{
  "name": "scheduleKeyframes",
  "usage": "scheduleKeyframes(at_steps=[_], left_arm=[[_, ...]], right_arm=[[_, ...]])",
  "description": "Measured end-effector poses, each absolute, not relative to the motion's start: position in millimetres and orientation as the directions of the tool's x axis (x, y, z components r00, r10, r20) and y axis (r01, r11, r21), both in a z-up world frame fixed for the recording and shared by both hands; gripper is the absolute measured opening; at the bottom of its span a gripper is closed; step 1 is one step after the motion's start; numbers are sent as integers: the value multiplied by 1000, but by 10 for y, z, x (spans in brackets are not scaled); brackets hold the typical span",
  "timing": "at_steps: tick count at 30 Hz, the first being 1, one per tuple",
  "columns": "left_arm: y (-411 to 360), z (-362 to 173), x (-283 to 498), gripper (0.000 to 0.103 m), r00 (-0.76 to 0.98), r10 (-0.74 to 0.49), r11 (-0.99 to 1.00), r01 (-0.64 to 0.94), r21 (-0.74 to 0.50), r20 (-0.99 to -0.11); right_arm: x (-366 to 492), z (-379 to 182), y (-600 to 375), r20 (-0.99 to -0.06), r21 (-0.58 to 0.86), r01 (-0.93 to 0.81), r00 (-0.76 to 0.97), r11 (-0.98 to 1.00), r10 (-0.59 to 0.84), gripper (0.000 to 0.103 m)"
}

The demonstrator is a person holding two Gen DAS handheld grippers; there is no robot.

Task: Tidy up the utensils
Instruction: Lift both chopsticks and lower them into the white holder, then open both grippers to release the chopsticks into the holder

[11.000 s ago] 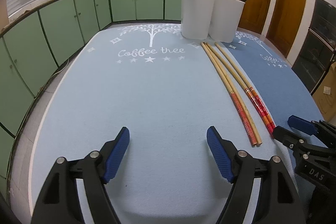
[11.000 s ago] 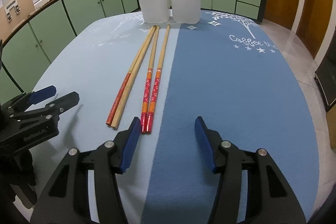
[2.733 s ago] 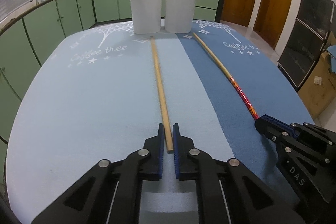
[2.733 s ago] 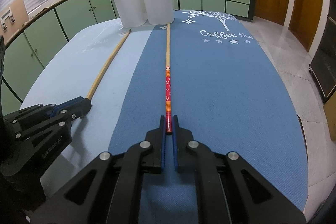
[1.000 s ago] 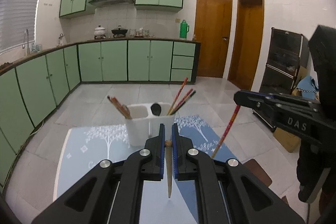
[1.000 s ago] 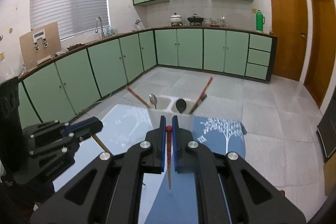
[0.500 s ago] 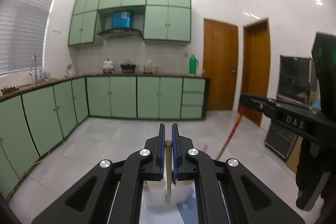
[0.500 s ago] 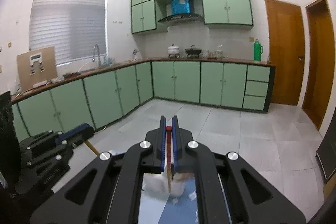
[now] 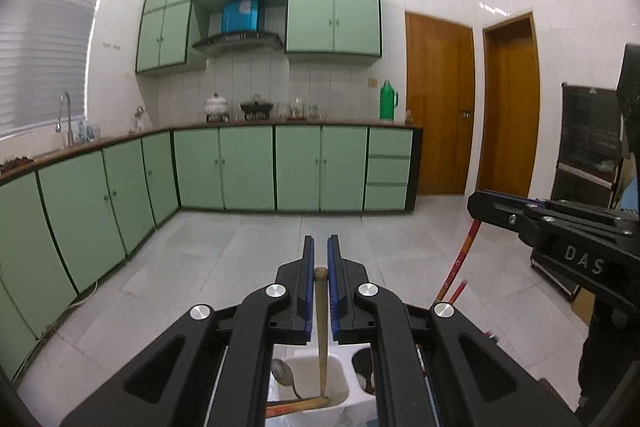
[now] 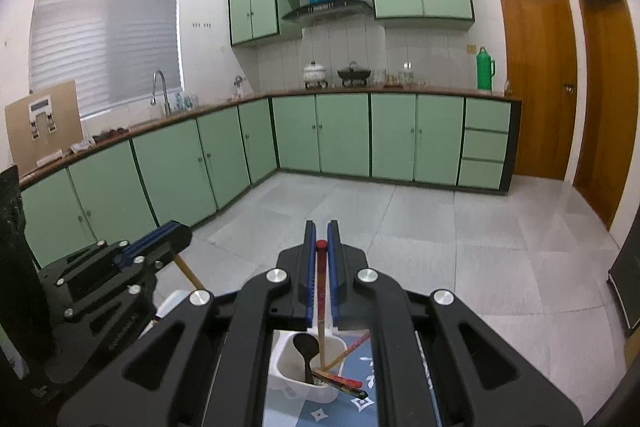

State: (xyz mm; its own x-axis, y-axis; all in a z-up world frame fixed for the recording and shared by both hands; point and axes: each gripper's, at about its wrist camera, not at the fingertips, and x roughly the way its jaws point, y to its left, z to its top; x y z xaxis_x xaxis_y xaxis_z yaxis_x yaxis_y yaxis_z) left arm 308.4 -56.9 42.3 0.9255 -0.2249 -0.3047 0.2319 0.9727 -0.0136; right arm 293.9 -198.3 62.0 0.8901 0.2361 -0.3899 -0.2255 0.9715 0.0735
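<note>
Green cabinets [image 9: 248, 167], grey tiled floor [image 10: 460, 227], both tongs [image 9: 318, 281] [image 10: 321, 267] clamping chopsticks [image 9: 321, 327] [image 10: 321, 287] over white holder [image 10: 296, 379]

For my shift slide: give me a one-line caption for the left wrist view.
Left gripper holds a plain wooden chopstick upright, tip down inside the white utensil holder.
</note>
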Motion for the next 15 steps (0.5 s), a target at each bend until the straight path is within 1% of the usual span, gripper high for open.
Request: scheduleKeyframes(at_steps=[4,7,8,9,10,12,13,14,15], left_arm=[[-570,232,3192,7,901,-238,969,246,-25,-362],[-525,145,3193,8,891,-237,970,240,-41,-388],[-507,141,3180,11,889,-239,970,240,-47,-390],[-477,152,3136,16,890,-242,969,238,-58,-388],[-456,176,3099,19,892,-242,969,238,-61,-382],[-419,239,2943,33,900,-238,971,234,-56,-364],[-399,272,2876,37,903,-238,971,234,-53,-357],[-386,311,2789,45,908,-237,971,234,-50,-347],[-358,350,2732,54,911,-234,972,231,-49,-341]], right_arm=[[3060,416,-1928,-434,89,-239,864,967,254,6],[3089,287,-1923,-464,100,-237,848,966,256,9],[3085,273,-1925,-467,98,-233,848,968,251,11],[3056,274,-1935,-463,97,-229,851,969,247,17],[3019,293,-1941,-455,99,-225,856,969,246,26],[2869,373,-2009,-417,110,-214,877,971,240,35],[2825,391,-2041,-410,107,-208,882,972,233,36],[2751,426,-2068,-403,95,-199,888,975,220,38],[2663,457,-2098,-393,83,-191,896,978,208,45]])
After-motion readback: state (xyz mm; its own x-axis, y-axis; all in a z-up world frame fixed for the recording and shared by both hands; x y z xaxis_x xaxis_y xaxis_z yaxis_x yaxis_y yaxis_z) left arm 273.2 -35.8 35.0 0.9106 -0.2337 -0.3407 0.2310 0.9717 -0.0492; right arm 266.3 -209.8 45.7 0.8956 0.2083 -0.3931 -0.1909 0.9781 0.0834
